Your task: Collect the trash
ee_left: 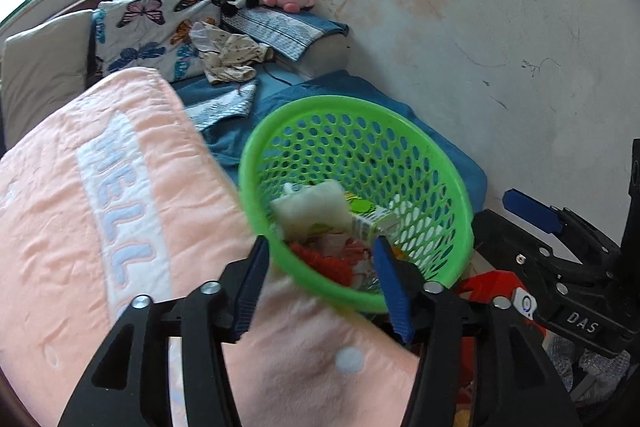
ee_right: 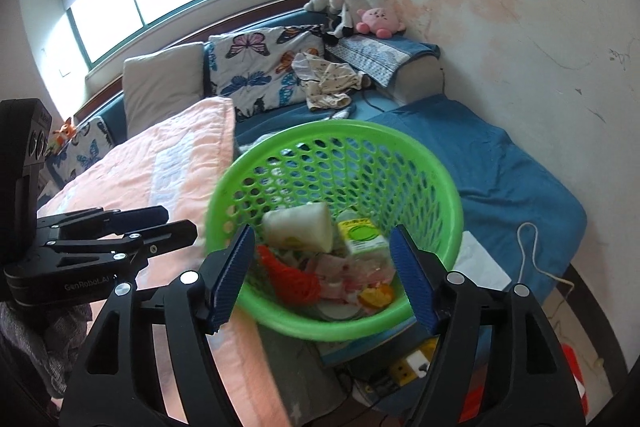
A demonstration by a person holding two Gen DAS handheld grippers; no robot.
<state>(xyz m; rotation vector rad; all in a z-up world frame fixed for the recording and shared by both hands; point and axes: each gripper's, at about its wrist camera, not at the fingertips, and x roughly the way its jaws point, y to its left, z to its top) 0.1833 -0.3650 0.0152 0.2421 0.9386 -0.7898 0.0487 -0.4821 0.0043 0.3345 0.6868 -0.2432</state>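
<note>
A green perforated basket (ee_left: 400,131) sits on the bed beside a pink blanket; it also shows in the right wrist view (ee_right: 440,183). It holds trash: a white packet (ee_left: 308,207) (ee_right: 300,227), a green-labelled carton (ee_left: 374,217) (ee_right: 362,235), an orange net (ee_left: 324,261) (ee_right: 292,277) and pale wrappers (ee_right: 344,271). My left gripper (ee_left: 320,283) is open and empty just short of the basket's near rim. My right gripper (ee_right: 322,275) is open and empty, its jaws standing to either side of the basket's near part.
A pink blanket (ee_left: 100,227) covers the bed to the left. A blue sheet (ee_right: 500,163) lies along the stained wall. Pillows, loose clothes (ee_right: 328,83) and plush toys (ee_right: 376,19) are at the far end. Boxes and a white cable (ee_right: 536,259) lie below the basket.
</note>
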